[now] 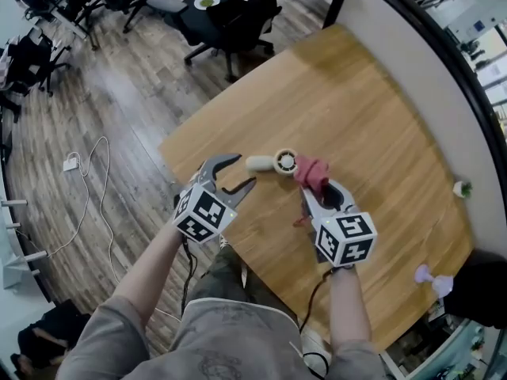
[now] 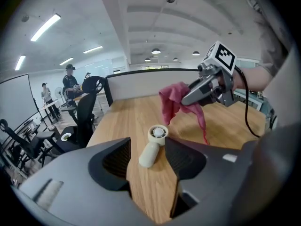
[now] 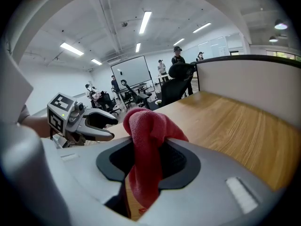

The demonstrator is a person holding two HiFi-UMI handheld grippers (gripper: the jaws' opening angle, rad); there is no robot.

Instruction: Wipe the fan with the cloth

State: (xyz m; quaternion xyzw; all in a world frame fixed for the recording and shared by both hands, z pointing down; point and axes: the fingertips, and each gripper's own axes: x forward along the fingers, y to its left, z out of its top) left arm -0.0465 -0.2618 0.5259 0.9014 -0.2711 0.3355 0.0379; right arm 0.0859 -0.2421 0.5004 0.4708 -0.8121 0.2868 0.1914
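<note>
My right tool clamps the cloth beside the fan on the bench. My left tool, jaws apart, should pin the fan next.

Wood-plank floor, black office chairs, whiteboard, ceiling strip lights.

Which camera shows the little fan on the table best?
The left gripper view: the fan lies straight ahead between the parted jaws, round head and handle both plain. The head view shows it small, beside the red cloth. The right gripper view shows none of it, only that cloth clamped in its jaws.
</note>
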